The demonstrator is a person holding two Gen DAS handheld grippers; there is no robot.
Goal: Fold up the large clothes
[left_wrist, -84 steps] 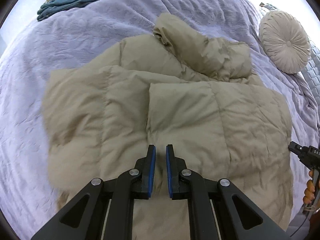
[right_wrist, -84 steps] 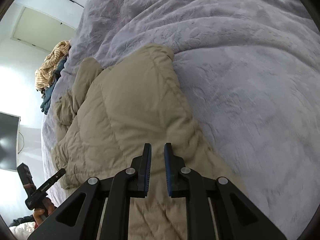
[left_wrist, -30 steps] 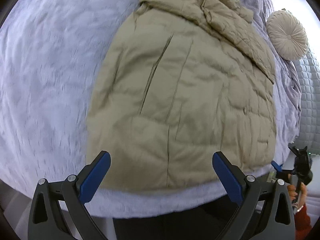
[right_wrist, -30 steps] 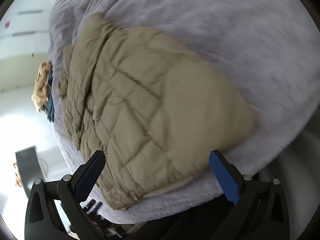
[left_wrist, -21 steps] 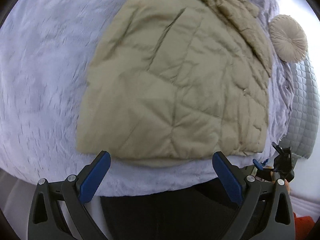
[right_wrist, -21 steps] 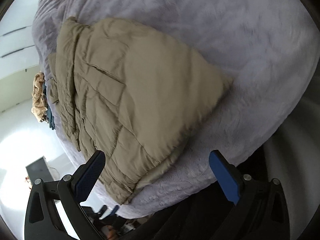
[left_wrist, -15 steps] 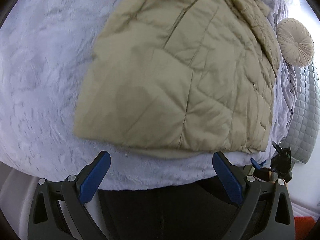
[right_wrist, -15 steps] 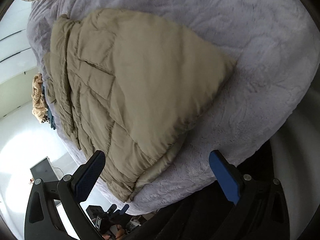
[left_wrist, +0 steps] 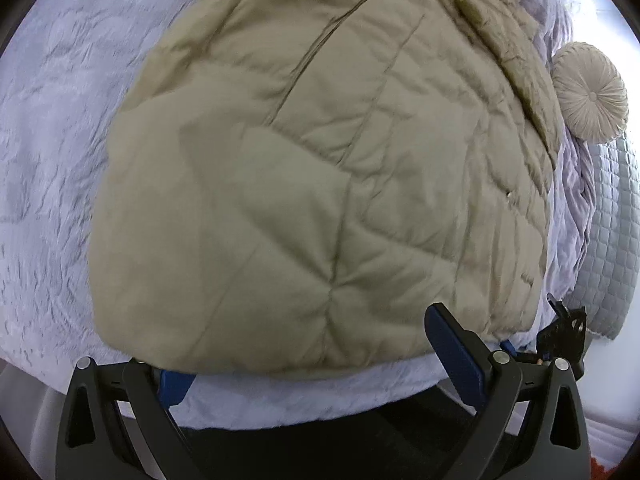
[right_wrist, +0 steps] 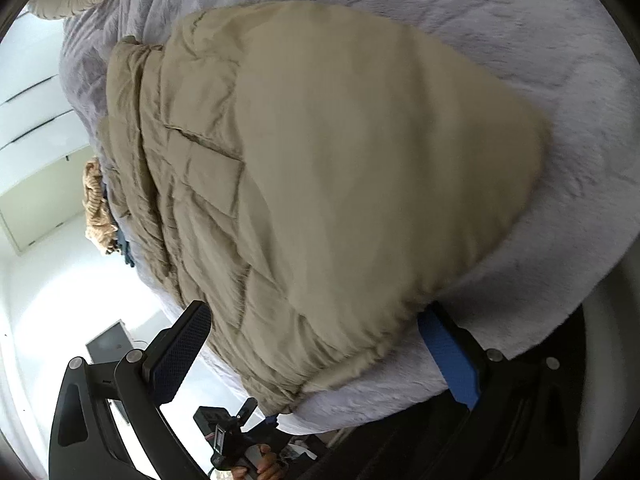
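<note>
A beige quilted puffer jacket (left_wrist: 320, 168) lies folded lengthwise on a lavender bed cover (left_wrist: 52, 152), its hem at the near bed edge. My left gripper (left_wrist: 316, 364) is open wide at the hem's left corner; the left pad (left_wrist: 174, 384) is tucked partly under the fabric and the right pad (left_wrist: 452, 350) stands in front of it. In the right wrist view the same jacket (right_wrist: 340, 184) fills the frame. My right gripper (right_wrist: 314, 354) is open wide astride the hem's other corner, with its right pad (right_wrist: 450, 360) against the hem's underside.
A round pleated cushion (left_wrist: 590, 92) and a grey quilted cover (left_wrist: 612, 240) lie to the right. A pile of clothes (right_wrist: 96, 208) sits at the bed's far side. The bed edge drops off just below the hem. A hand (right_wrist: 264, 464) holds the left gripper.
Both grippers, shut over the jacket 2.8 s ago, opened wide and have since closed in on the near hem, so that its corners now lie between the fingers.
</note>
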